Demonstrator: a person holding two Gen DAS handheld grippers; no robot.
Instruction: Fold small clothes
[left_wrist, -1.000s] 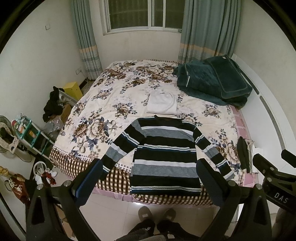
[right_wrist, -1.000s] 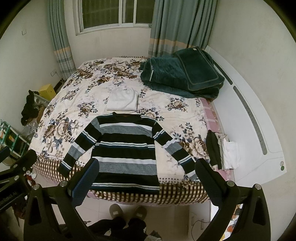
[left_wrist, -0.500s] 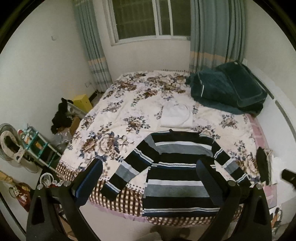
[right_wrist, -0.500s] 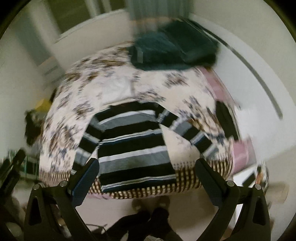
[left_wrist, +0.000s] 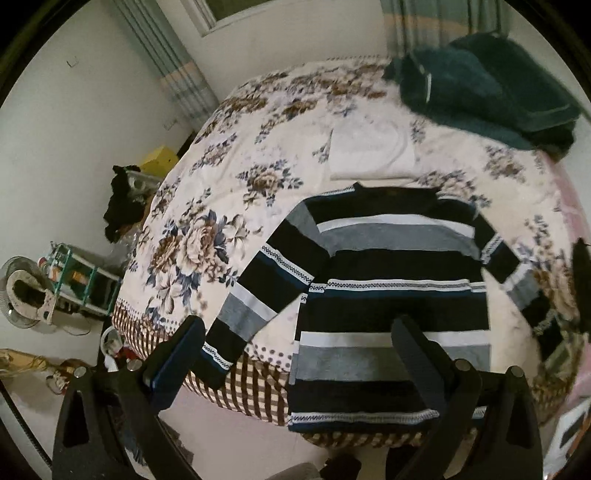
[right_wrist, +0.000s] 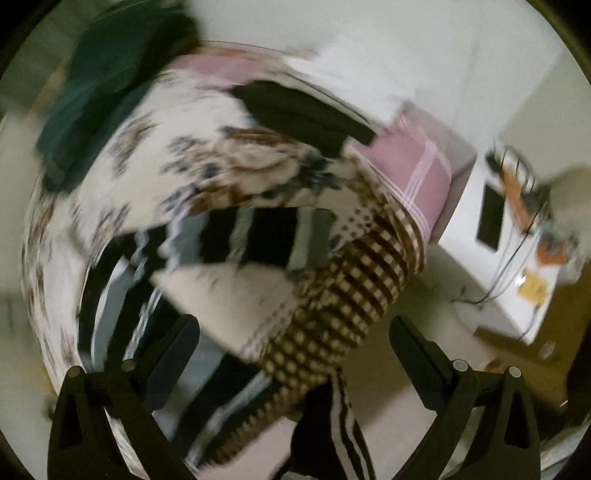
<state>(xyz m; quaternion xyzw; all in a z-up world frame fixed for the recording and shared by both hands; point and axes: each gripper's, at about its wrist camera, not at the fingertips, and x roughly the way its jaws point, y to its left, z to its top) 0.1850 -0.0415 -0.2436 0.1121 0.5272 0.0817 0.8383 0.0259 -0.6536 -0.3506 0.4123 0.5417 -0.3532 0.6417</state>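
1. Left wrist view: no readable writing. One striped sweater (left_wrist: 391, 295) lies flat on the floral bed (left_wrist: 229, 206) at 5 o'clock; one folded white garment (left_wrist: 369, 151) at 12. Left gripper (left_wrist: 299, 350) spread wide, empty.
2. Right wrist view, blurred: sweater sleeve (right_wrist: 258, 240) at centre. Right gripper (right_wrist: 295, 354) wide, empty.

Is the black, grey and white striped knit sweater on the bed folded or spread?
Spread: the striped knit sweater lies flat, both sleeves angled outward, unfolded.

The sweater (left_wrist: 391, 295) carries broad horizontal stripes of black, grey and white, with thin white zigzag lines and a dark blue band. The bedspread (left_wrist: 229, 206) is cream with brown and blue flowers, its near edge checked brown and cream. The folded blanket (left_wrist: 491, 85), far right, is dark teal. A white folded cloth (left_wrist: 369, 151) lies beyond the sweater. The sheet (right_wrist: 413, 166) is pink with white lines.
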